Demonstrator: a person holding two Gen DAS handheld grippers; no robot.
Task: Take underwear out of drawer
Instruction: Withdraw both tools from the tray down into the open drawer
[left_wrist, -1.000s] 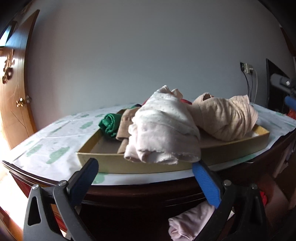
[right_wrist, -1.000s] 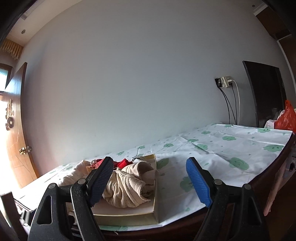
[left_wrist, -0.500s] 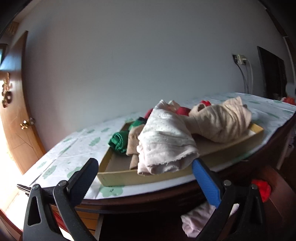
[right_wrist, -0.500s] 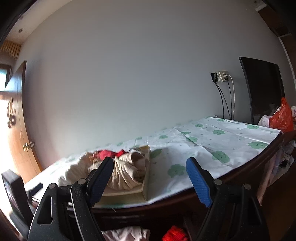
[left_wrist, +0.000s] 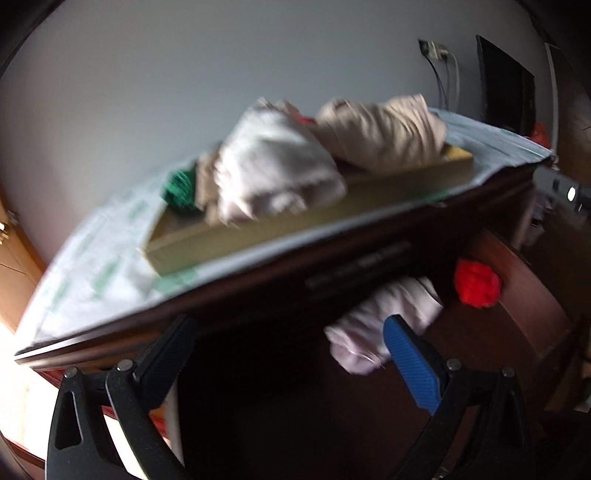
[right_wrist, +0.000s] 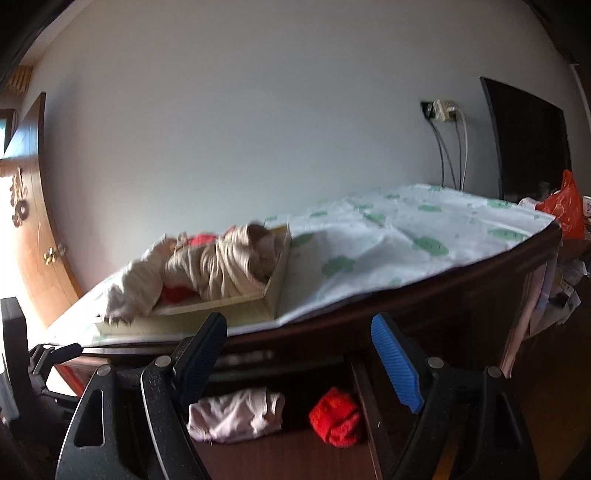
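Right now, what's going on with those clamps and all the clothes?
A person holds two grippers over an open drawer under a dresser. The left gripper and right gripper are both open and empty. A pink garment and a red one lie in the drawer; others fill a tray on top.

both hand-held grippers, the left gripper (left_wrist: 288, 347) and the right gripper (right_wrist: 299, 347), look alike: black plastic triangular finger arms with cut-out slots, a silver screw at each pivot, and ribbed blue rubber pads (right_wrist: 395, 363) on the inner faces.
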